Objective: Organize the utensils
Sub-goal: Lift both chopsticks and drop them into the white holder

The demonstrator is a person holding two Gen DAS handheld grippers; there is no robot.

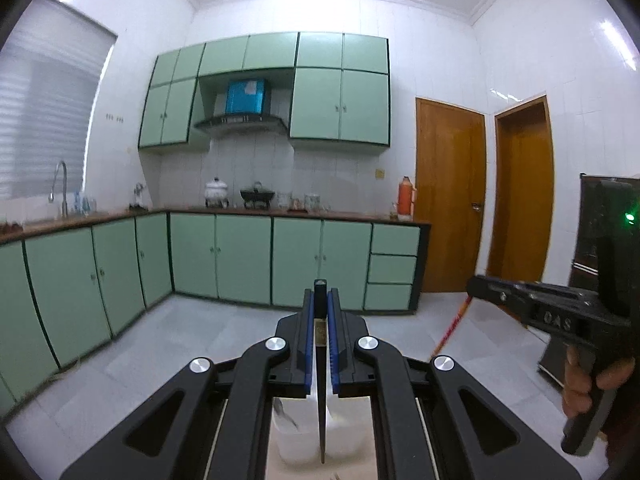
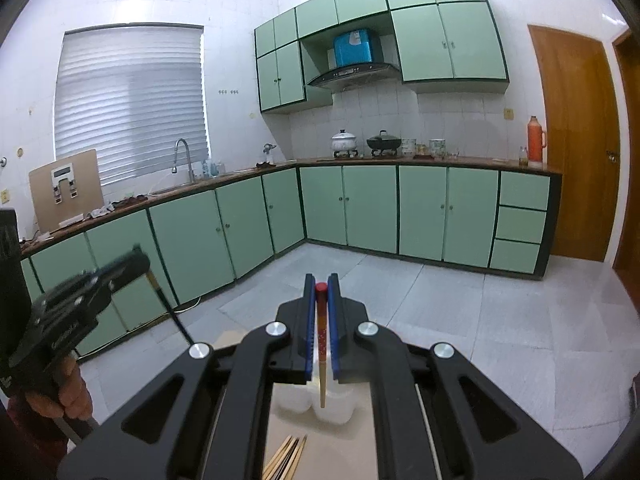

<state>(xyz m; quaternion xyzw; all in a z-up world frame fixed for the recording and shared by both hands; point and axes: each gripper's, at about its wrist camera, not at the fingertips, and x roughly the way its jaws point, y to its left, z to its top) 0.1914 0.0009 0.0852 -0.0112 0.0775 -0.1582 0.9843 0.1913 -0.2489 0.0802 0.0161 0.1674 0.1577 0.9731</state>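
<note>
A slim black chopstick [image 1: 321, 392] and a red-topped wooden chopstick [image 2: 322, 344] hang tip-down above white plastic cups [image 2: 336, 408]; loose bamboo chopsticks [image 2: 286, 458] lie below.

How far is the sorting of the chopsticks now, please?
Done: cannot tell; the white container is mostly hidden. In hand: the left gripper is shut on a black chopstick, the right gripper on a red-tipped chopstick. Left: loose chopsticks lie on the board.
</note>
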